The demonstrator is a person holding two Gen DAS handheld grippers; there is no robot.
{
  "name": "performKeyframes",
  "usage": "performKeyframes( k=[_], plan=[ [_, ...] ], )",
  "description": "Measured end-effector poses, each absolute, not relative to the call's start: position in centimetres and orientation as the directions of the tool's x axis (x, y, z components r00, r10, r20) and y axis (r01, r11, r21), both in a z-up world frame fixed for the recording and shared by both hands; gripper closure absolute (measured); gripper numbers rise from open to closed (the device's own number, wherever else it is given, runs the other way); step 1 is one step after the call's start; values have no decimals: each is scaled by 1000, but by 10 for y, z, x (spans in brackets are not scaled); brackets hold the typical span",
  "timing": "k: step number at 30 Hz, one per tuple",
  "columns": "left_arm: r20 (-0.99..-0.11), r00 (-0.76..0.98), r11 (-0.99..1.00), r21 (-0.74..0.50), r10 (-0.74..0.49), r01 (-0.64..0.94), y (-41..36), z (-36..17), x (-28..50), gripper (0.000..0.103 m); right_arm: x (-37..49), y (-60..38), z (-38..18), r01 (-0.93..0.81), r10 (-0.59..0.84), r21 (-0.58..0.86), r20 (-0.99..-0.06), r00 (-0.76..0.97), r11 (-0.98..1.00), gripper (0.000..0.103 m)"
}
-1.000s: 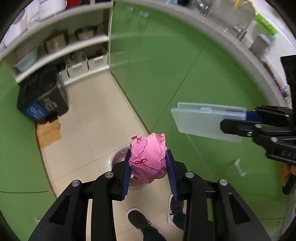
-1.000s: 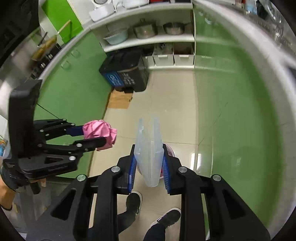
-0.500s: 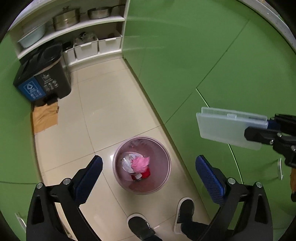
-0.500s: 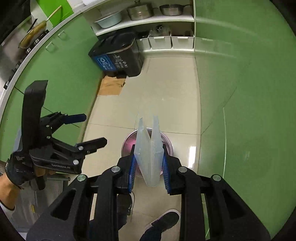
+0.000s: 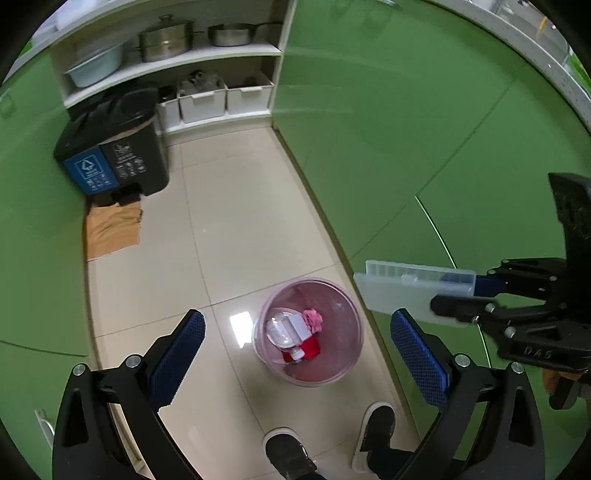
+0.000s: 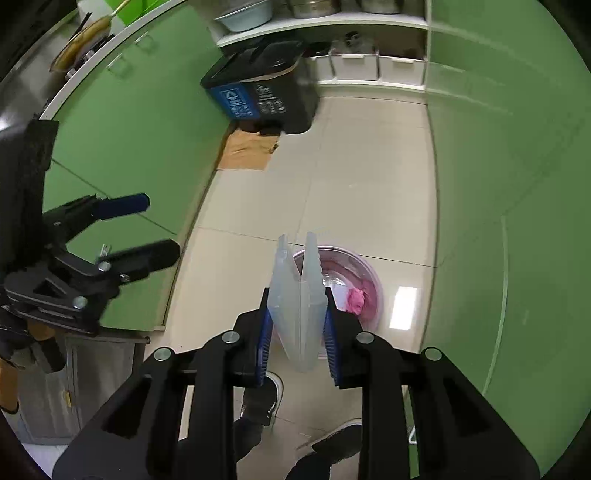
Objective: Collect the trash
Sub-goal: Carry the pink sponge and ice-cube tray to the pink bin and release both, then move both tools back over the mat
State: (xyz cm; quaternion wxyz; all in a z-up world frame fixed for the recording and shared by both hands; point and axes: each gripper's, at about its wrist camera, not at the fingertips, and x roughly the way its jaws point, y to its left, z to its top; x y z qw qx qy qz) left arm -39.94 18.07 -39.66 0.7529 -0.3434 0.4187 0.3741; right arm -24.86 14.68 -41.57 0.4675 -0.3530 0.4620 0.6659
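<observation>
Two grippers hung above the pink bin point(image 5: 308, 332).
The left gripper point(image 5: 297, 356) gaped empty, the pink wad point(image 5: 313, 319) in the bin below; the right gripper point(image 6: 298, 339), jaws just widening, bracketed the clear plastic case point(image 6: 297, 299).

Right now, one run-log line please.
left gripper: open, empty | right gripper: jaws just opening, clear plastic case between them | pink paper ball: in pink bin

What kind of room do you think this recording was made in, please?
Most likely a home kitchen: green cabinet fronts line a narrow tiled floor, open shelves hold a lidded steel pot and a pan, and a black sorting bin stands below them.
</observation>
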Motion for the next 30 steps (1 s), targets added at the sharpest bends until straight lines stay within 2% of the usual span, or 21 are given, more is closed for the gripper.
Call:
performKeyframes(
  k=[1,3,8,13,20,26,30],
  plan=[
    [-886,368,477,-203,282,-855,182,-396,-402,7,-251,149,-419,-949,297,285,-902,-314,-138,42],
    [-884,361,464,-197,298,-864,182,-393,-407,7,-252,151,-421,-951,318,279,-896,-309,-137,4],
    [-886,347,447,-188,307,-875,185,-389,-410,6,-249,150,-421,-963,303,244,-915,-267,-112,4],
    [-887,346,445,-188,305,-876,180,-369,-409,6,-238,141,-395,-971,310,225,-920,-239,-81,4],
    [-886,357,478,-187,294,-858,162,-284,-393,6,-211,109,-292,-974,350,227,-911,-218,-18,4],
    [-878,384,533,-188,285,-825,141,-172,-368,6,-166,64,-170,-967,413,238,-892,-182,89,3],
    [-864,420,601,-185,277,-777,126,-114,-335,6,-126,26,-110,-956,463,230,-878,-122,185,3]
  ],
)
